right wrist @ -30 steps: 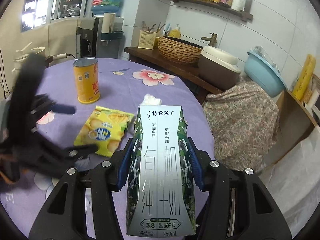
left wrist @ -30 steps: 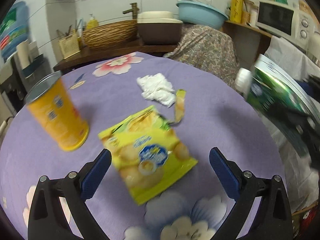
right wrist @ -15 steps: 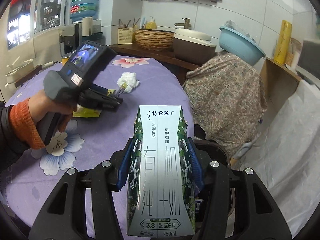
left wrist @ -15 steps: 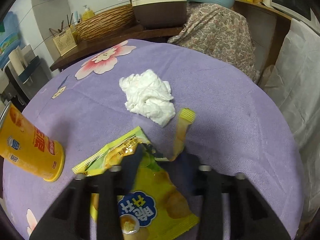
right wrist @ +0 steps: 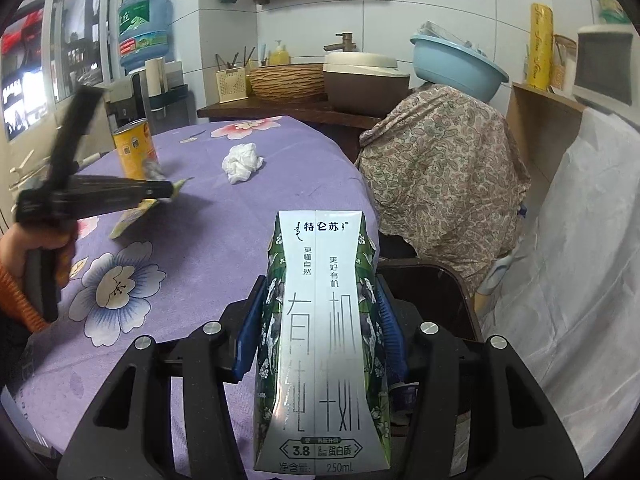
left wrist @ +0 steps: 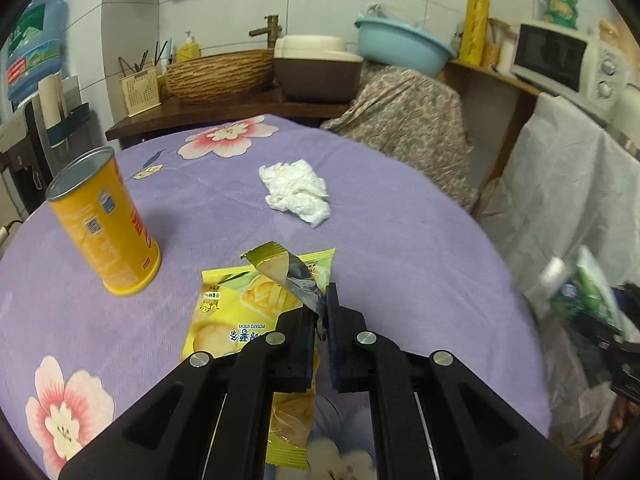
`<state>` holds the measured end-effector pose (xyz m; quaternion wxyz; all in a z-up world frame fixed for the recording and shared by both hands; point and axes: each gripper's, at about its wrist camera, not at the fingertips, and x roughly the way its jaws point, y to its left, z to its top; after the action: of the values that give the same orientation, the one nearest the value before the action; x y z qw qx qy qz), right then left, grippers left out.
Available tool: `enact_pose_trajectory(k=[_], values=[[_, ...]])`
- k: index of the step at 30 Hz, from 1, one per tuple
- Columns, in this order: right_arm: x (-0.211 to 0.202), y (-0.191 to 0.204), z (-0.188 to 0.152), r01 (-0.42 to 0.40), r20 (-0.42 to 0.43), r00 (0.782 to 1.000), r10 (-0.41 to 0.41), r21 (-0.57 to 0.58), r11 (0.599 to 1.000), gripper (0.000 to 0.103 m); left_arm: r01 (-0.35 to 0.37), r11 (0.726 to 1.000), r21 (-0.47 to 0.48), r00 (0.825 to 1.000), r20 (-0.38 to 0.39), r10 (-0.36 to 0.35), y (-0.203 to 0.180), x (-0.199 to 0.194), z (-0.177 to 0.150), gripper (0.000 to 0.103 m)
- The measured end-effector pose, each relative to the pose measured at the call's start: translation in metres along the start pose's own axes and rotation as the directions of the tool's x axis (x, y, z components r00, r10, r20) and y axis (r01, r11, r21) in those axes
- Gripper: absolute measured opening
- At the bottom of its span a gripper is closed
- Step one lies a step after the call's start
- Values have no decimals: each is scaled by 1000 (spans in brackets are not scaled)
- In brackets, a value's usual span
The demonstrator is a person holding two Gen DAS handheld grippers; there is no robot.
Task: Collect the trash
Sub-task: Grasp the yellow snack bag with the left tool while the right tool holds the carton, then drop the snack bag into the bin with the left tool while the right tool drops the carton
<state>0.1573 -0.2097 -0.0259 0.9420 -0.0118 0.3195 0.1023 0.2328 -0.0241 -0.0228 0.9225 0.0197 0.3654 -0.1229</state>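
Yellow snack bag (left wrist: 240, 312) pinched in left gripper (left wrist: 323, 312).

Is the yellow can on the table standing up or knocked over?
Standing up: the yellow can rests on its base on the purple tablecloth, rim on top.

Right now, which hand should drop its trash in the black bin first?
Right. Its jaws hold the milk carton just above the black bin. The left gripper grips the snack bag over the table.

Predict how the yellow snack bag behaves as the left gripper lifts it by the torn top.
Probably floppy: the snack bag hangs limp from the left gripper. Likely light; it looks flat and emptied. The foil lining could slip.
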Motion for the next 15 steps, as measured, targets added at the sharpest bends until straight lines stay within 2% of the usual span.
enact_pose_trajectory(k=[6, 15], values=[[0, -7, -16, 14, -1, 1000, -14, 52, 999, 52, 116, 993, 7, 991, 73, -116, -29, -43, -17, 6], [-16, -34, -45, 93, 18, 995, -97, 145, 985, 52, 272, 956, 111, 953, 105, -283, -104, -61, -16, 6]])
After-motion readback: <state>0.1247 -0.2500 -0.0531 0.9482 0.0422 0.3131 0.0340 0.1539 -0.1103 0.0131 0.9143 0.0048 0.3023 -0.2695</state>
